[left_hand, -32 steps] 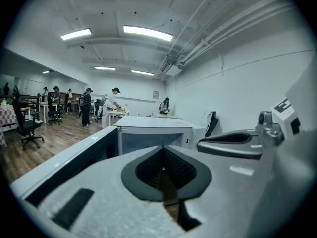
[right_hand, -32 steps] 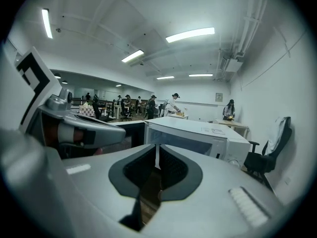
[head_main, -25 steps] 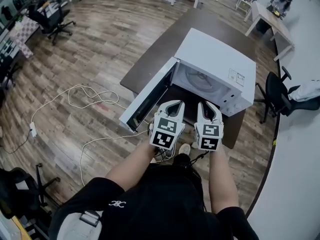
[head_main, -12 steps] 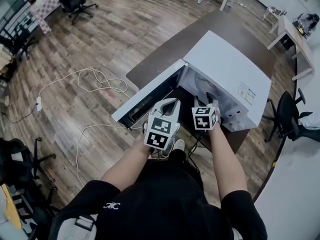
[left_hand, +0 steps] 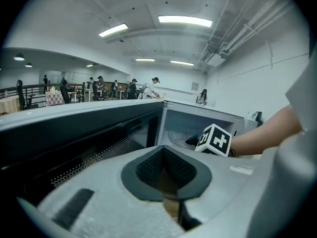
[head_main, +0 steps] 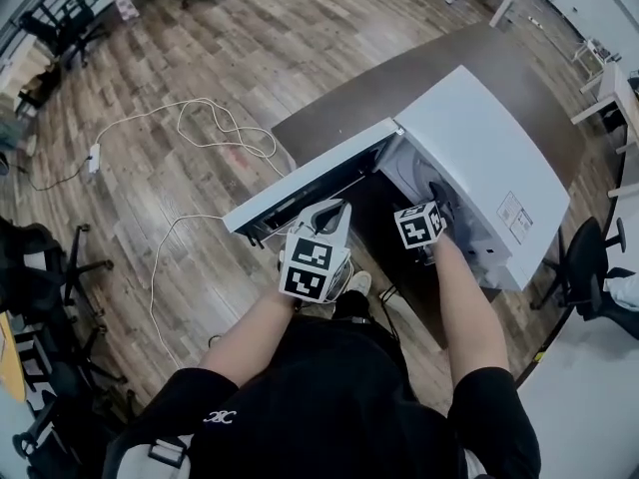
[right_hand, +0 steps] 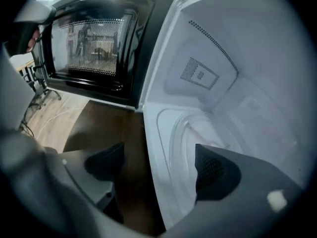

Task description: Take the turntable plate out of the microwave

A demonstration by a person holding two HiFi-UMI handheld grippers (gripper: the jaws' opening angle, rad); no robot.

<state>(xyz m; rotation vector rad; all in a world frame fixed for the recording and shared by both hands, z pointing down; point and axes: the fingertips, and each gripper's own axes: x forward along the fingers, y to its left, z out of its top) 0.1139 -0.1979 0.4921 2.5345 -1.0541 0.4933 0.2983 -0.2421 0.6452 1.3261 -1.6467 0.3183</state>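
The turntable plate point(right_hand: 200, 128) lay flat on the floor of the microwave point(head_main: 494, 168), untouched. The right gripper point(right_hand: 158, 166) was at the cavity mouth, its jaws opening wide and gripping nothing, with the plate's near rim just ahead of them. The left gripper point(head_main: 318, 252) hung by the open door point(head_main: 300, 193), jaws clenched on nothing. A good grasp would likely put 1 pad under the rim and 1 over it, then lift level before drawing the plate out.
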